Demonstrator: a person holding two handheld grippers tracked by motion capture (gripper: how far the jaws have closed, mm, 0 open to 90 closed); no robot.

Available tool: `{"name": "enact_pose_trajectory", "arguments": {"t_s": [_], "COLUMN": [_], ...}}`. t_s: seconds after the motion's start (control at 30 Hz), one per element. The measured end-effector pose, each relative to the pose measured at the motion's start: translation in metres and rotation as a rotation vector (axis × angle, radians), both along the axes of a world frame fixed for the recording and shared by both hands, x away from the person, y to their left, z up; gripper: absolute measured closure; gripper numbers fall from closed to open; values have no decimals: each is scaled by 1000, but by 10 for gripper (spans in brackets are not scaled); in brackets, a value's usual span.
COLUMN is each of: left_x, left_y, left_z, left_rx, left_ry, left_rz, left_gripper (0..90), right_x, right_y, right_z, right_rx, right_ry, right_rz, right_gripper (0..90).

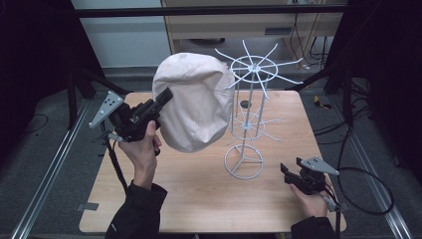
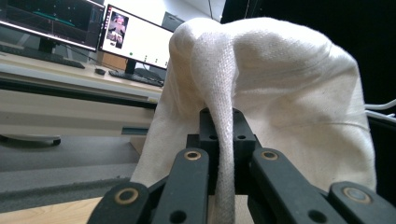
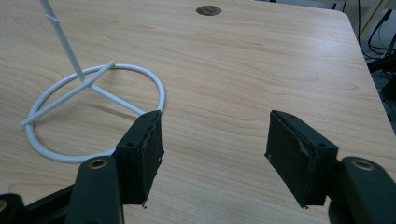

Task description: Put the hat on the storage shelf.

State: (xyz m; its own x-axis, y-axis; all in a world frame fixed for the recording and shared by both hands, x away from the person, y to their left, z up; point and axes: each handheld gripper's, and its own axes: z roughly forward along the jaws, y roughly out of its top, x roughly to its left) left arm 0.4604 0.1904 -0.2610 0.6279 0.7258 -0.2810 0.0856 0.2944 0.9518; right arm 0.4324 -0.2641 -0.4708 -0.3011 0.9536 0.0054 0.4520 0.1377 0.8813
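Left gripper, jaws clamped on a fold of the cloth hat, lifts it at frame centre beside the wire stand, likely for hanging. Right gripper, jaws wide and empty, waits lower right over the table

We see a light wood-grain table w/ a small dark round grommet near its far edge, standing on grey floor btwn metal rails. Beyond it, a pale wall panel & wood cabinet, black drapes both sides. Behind, a desk w/ two lit monitors & keyboard.
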Motion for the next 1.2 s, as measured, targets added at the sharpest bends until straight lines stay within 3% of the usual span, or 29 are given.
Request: {"name": "enact_pose_trajectory", "arguments": {"t_s": [0.27,0.53,0.97,1.2], "left_x": [4,4,5,5], "left_y": [-1,-9,-21,-25], "left_z": [-11,-23,-37,-41], "left_rx": [54,158,239,259], "left_ry": [31,53,82,89], "left_rz": [0,-2,-21,-28], "left_gripper": [866,866,852,842], "right_x": [0,0,0,1], "right_y": [0,0,1,1], "right_z": [0,-1,-1,-1], "right_rx": [-6,-10,-1,-4], "right_ry": [-2,2,11,12], "right_rz": [2,4,4,3], "right_gripper": [360,359,357,357]}}
